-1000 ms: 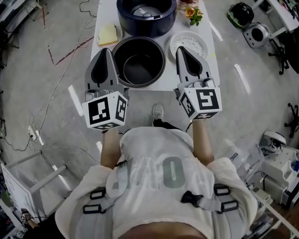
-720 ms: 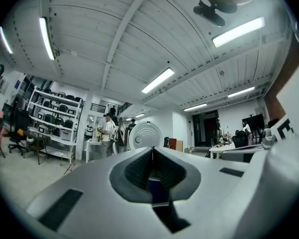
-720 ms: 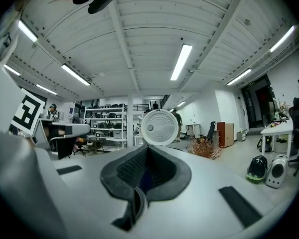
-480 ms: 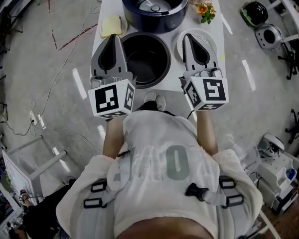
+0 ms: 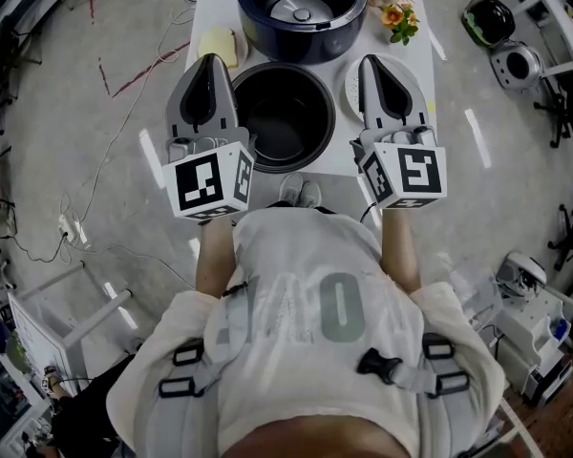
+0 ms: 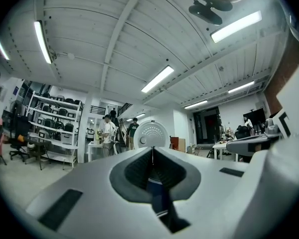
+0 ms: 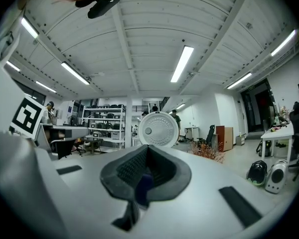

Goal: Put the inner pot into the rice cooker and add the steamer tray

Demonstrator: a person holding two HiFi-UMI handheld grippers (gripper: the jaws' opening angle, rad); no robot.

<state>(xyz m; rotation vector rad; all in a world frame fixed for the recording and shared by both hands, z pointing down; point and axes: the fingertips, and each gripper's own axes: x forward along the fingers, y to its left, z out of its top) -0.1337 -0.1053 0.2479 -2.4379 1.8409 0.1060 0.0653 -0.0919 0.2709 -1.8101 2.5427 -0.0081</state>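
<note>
White worktop (image 5: 334, 163) carries the open rice cooker (image 5: 267, 44) at its far end. The empty inner pot (image 5: 285, 114) sits just in front of it, with the pale steamer tray (image 5: 350, 84) to the pot's right. The left hand-held gripper (image 5: 208, 60) and right hand-held gripper (image 5: 372, 62) flank the pot, jaws pressed together with nothing between them. The right one hangs over the tray.

steamer tray (image 5: 350, 90) largely out of sight behind right hand-held gripper (image 5: 371, 62)
</note>
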